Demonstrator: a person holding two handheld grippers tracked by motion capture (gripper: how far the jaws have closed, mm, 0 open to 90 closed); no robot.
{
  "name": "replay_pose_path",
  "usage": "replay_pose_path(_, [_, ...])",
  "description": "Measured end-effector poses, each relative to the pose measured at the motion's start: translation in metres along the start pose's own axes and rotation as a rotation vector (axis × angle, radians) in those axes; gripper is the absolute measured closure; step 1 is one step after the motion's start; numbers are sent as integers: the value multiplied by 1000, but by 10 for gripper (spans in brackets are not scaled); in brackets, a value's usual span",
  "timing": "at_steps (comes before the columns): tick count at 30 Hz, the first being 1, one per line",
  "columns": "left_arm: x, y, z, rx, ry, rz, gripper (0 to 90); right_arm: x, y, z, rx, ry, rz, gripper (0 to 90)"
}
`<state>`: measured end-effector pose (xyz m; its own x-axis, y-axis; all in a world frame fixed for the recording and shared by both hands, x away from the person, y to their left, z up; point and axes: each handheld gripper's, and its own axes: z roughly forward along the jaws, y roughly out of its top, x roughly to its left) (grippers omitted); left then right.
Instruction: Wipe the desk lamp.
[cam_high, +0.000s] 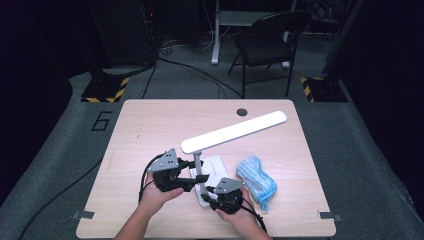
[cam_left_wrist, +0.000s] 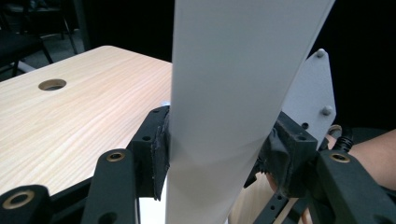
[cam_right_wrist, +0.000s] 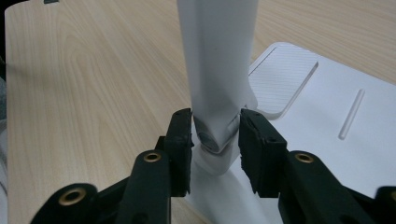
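The left hand-held gripper (cam_high: 186, 176) clamps the desk lamp's head bar (cam_left_wrist: 233, 93) near its lower end, pads pressed on both edges. The right hand-held gripper (cam_high: 209, 192) is closed on the lamp's stem (cam_right_wrist: 217, 70) at the hinge just above the base (cam_right_wrist: 327, 116). The desk lamp (cam_high: 232, 131) stands on the near middle of the surface (cam_high: 150, 125). Its stem is upright; the long white head bar slants up and away toward the far right corner. A blue cloth (cam_high: 256, 179) lies just right of the base, near the right hand-held gripper. A round cable hole (cam_high: 242, 112) sits at the far edge, well apart.
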<state>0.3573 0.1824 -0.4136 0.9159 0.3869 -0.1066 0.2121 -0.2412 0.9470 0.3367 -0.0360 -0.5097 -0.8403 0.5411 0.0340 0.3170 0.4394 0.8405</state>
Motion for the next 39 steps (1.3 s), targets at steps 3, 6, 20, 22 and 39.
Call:
replay_pose_path(3, [1, 0, -1, 2, 2, 6, 463, -2, 0, 0, 0, 10, 3, 659])
replay_pose_path(6, [0, 0, -2, 2, -6, 4, 461, -2, -1, -1, 4, 19, 4, 660])
replay_pose_path(20, [-6, 0, -3, 17, -24, 7, 494, -13, -8, -12, 3, 24, 37, 675])
replay_pose_path(22, [-7, 0, -3, 17, -33, 13, 508, -16, -10, -14, 2, 19, 44, 678])
replay_pose_path(39, [-12, 2, 8, 25, -6, 2, 678, -32, -16, -23, 6, -44, 134, 736])
